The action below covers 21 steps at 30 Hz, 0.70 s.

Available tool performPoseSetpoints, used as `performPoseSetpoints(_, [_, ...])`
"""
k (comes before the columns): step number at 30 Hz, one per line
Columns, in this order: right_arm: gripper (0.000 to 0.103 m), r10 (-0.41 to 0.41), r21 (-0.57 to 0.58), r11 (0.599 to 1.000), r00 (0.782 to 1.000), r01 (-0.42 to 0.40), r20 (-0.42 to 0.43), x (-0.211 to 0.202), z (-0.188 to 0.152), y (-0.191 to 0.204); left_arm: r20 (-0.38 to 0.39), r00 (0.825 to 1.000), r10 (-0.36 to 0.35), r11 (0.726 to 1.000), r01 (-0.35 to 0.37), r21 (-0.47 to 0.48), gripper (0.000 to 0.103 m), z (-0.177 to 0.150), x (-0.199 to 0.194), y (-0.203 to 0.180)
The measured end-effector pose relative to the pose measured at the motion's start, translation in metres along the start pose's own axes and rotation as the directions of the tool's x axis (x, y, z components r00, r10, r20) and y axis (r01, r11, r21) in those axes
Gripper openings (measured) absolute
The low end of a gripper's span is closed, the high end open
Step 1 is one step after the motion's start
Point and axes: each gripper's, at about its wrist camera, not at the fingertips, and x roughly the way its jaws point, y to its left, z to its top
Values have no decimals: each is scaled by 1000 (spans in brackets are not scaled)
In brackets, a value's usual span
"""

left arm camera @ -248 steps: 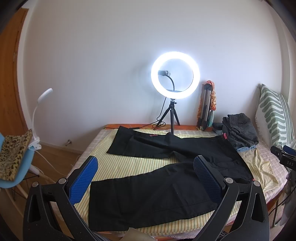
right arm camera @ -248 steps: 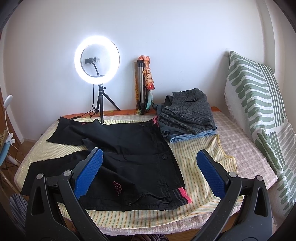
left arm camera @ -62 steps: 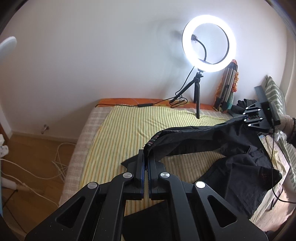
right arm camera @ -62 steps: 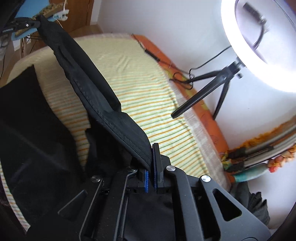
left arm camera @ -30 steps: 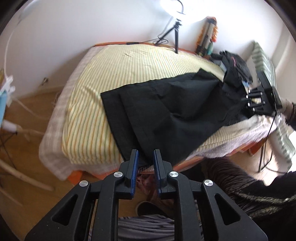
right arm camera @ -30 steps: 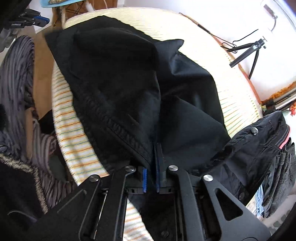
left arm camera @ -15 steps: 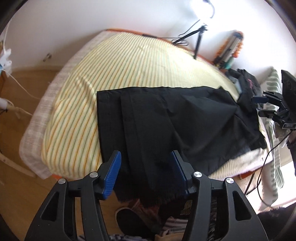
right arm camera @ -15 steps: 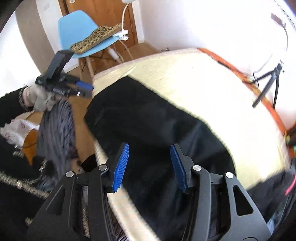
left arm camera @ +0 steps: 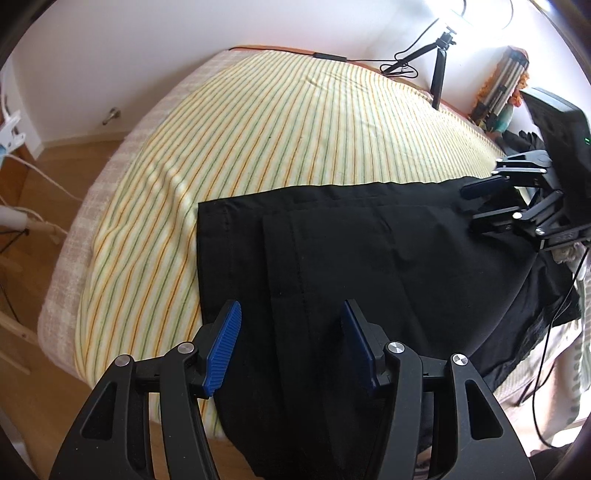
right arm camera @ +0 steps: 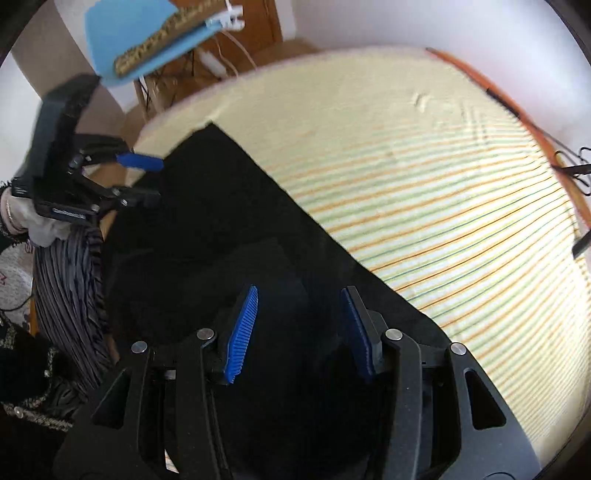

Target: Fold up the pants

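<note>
The black pants [left arm camera: 369,258] lie on the striped bedsheet [left arm camera: 288,122], one leg folded over the other, hems at the left. My left gripper [left arm camera: 291,343] is open and empty just above the leg hems near the bed's front edge. My right gripper [right arm camera: 299,325] is open and empty above the upper part of the pants [right arm camera: 221,240]. The right gripper also shows in the left wrist view [left arm camera: 491,203] at the far right, and the left gripper shows in the right wrist view [right arm camera: 136,177] at the far left.
A ring-light tripod [left arm camera: 439,70] with cable stands at the back of the bed. A blue chair [right arm camera: 147,33] with a leopard-print cushion stands beside the bed. Wooden floor [left arm camera: 37,206] lies to the left. The person's striped clothing [right arm camera: 70,295] is by the front edge.
Both grippers have let go of the pants and opened. The folded pants now lie flat on the bed, and both grippers have drawn closer above them.
</note>
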Motion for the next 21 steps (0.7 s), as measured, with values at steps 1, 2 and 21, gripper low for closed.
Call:
performPoseSetpoints(1, [49,2,1,1000,1000,-2,-17,5,-1,-1,9,1000,4,1000,-4,8,54,-1,0,-1])
performPoseSetpoints(2, [50,-3,1,1000,1000,4,-24,9,-3,-1,18,1000,10,1000,-10,16,53,-1,1,-3])
performPoseSetpoints(21, [5,-90,-123,987,992,100,88,-8,11,33,104,994,-42,996,50,-77,1,2,-21,34])
